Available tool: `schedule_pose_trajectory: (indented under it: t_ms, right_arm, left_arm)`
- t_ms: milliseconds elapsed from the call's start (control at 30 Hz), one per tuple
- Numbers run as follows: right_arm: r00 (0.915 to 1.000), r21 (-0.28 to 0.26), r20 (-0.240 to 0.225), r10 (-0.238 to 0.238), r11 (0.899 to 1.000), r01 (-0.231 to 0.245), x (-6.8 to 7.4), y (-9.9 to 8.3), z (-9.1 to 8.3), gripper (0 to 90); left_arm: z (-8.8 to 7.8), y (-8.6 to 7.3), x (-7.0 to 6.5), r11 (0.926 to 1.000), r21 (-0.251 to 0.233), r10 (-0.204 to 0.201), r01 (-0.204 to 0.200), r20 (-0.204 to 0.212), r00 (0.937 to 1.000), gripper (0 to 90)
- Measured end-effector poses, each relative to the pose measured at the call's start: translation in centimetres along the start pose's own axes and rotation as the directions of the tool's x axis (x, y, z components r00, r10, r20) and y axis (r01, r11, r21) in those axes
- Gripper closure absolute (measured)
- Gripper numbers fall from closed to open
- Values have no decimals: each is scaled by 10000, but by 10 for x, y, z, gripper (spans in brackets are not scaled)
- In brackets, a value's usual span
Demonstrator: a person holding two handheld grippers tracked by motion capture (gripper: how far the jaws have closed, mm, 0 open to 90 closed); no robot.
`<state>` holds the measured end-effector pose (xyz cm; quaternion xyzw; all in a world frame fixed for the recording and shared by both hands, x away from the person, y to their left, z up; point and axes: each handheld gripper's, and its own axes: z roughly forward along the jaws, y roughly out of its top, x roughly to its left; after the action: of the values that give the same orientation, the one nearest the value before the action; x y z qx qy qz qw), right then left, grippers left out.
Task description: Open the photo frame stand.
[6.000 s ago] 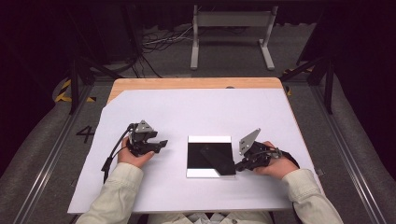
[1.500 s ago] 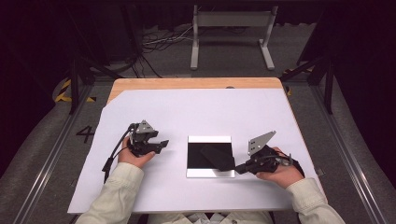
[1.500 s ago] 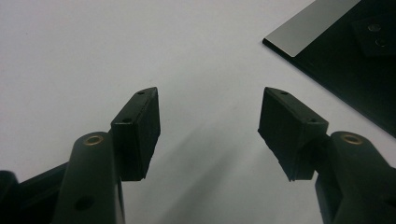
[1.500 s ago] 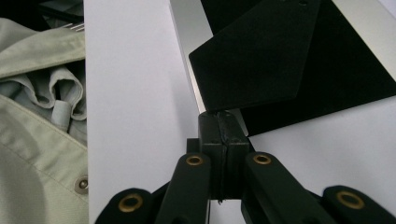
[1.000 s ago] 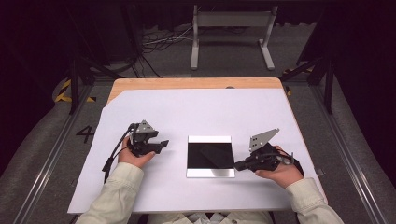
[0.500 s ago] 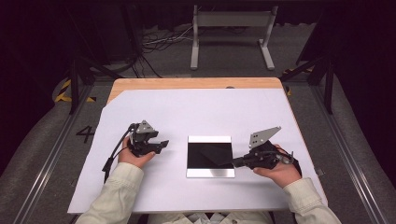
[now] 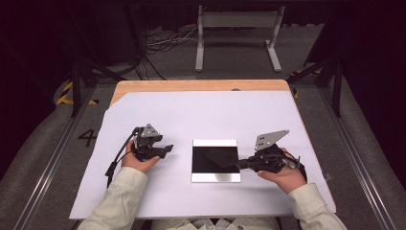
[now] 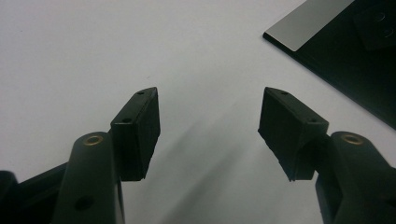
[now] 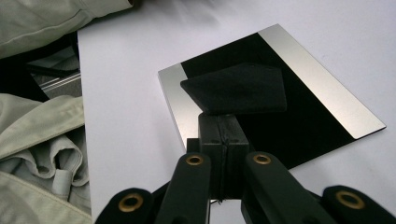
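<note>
The right gripper has its jaws pinched tight on a dark flat piece, which hangs just above the black square panel with silver edge strips, at its right side. Left of that panel, well apart from it on the white sheet, the left gripper sits with jaws spread wide and nothing between them. A pale sleeve bunches at the panel's near side, with nothing blocking the panel itself.

Lab: floor rails, cables
</note>
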<state>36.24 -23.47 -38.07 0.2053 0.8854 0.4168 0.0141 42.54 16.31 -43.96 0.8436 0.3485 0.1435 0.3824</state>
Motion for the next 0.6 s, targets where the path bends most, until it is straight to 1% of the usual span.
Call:
schedule_pose_trajectory:
  t_ms: [67,233,300,467,500,600]
  right_arm:
    - [10000,-1,62,33,10000,-33,1,1,0,900]
    - [9993,27,207,300,9995,-300,2,2,2,900]
    - [9989,-47,246,394,9992,-393,2,2,3,900]
    - [9977,-204,304,604,9980,-598,1,2,4,900]
    - [9972,-241,373,655,9976,-646,1,2,4,900]
    - [9970,-227,407,663,9976,-655,1,1,5,900]
  left_arm:
    - [0,0,-1,10000,14,-6,6,-7,10000,391]
    - [1,0,-1,9999,103,-21,21,12,10000,390]
    - [1,0,-1,9999,107,47,-46,-41,10000,389]
    - [2,0,-1,9999,146,53,-53,-8,10000,388]
    - [2,0,-1,9999,158,52,-52,8,10000,387]
    - [2,0,-1,9998,166,59,-59,0,10000,386]
